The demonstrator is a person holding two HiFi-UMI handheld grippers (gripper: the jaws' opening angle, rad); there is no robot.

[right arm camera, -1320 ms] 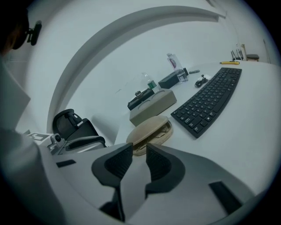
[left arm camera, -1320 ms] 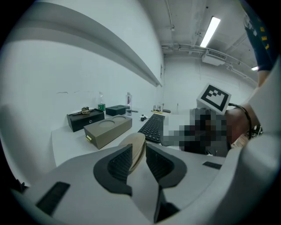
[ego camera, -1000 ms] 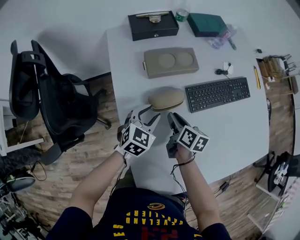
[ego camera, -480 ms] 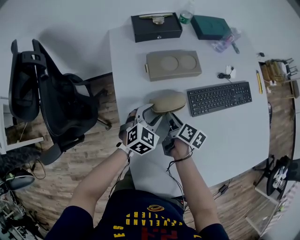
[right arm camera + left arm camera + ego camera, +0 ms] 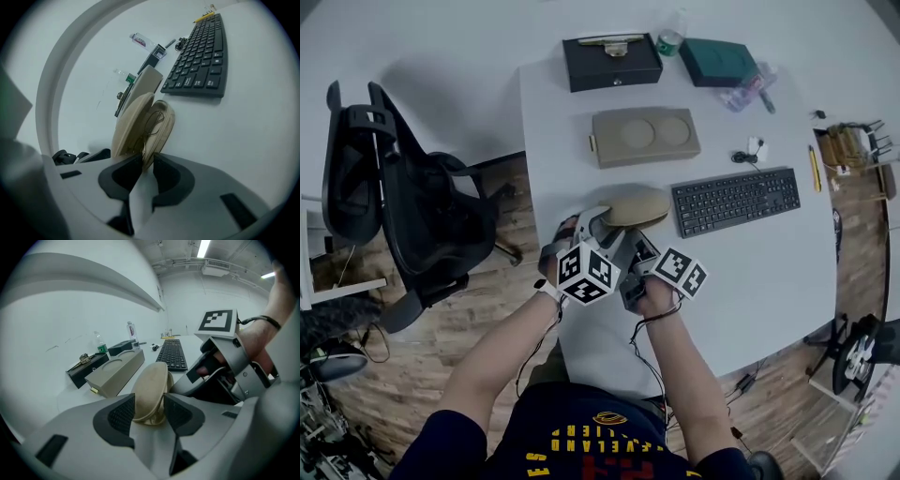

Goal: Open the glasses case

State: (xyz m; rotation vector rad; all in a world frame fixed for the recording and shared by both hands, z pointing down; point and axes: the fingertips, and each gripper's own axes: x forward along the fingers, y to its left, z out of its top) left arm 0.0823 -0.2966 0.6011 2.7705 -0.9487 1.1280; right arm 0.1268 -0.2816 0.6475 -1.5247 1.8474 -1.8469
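The glasses case (image 5: 636, 205) lies mid-frame on the surface (image 5: 759, 281), just left of the keyboard (image 5: 736, 200), lid ajar. On your left gripper (image 5: 149, 409) the fingers, just opened wide, bracket its near end, pads touching. On your right gripper (image 5: 146, 165) the fingers, just closing, pinch its rim.

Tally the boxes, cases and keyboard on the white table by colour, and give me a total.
Beige: 2 (beige oval glasses case, beige two-hollow tray)
Black: 2 (black flat box, black keyboard)
Dark green: 1 (dark green flat box)
Total: 5
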